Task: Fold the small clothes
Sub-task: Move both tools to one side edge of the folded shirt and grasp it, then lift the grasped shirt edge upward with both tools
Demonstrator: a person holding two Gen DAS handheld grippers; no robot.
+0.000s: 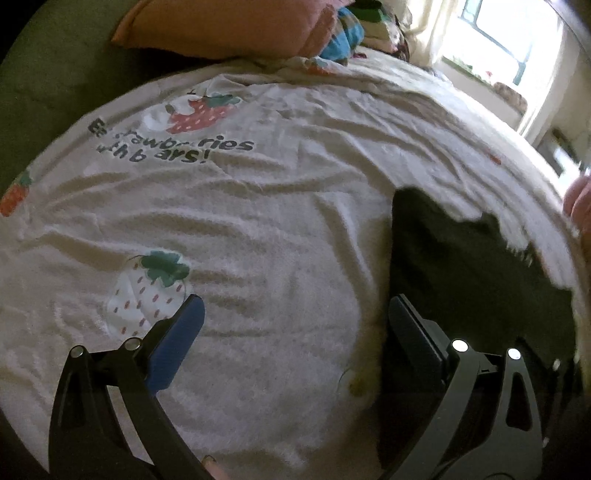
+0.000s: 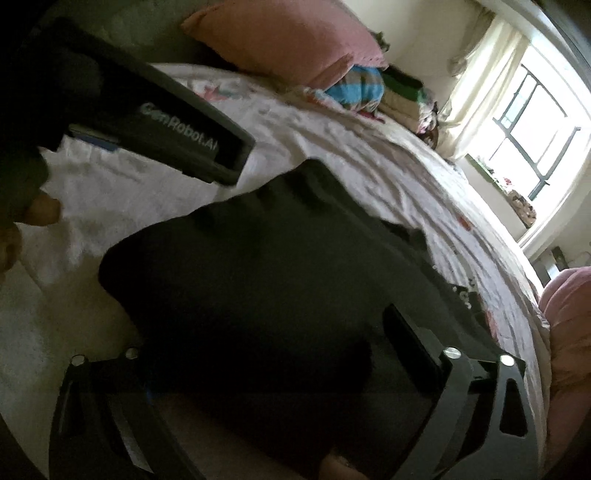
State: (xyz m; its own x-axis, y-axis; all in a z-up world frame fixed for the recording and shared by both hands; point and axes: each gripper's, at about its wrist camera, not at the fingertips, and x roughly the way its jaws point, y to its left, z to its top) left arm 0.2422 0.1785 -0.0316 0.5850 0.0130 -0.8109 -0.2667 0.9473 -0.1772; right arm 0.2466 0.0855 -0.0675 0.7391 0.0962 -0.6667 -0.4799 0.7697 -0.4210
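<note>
Gaping wide over the strawberry-print blanket (image 1: 258,221), left tool (image 1: 295,314); right tool (image 2: 266,354) likewise, dark garment (image 2: 258,277) between.

**Non-task items in view**

A white bedsheet (image 1: 280,206) printed with strawberries (image 1: 197,114) and dark lettering (image 1: 173,146) is seen spread wrinkled across the bed. A pink pillow (image 1: 225,27) is propped at the head end, against a green wall (image 1: 33,99). Just beside it, a pile of striped and coloured fabrics (image 2: 373,92) is stacked. A bright window (image 2: 535,125) with cream curtains (image 2: 476,92) is seen beyond. Another pink cushion (image 2: 569,332) is visible at the right edge.
</note>
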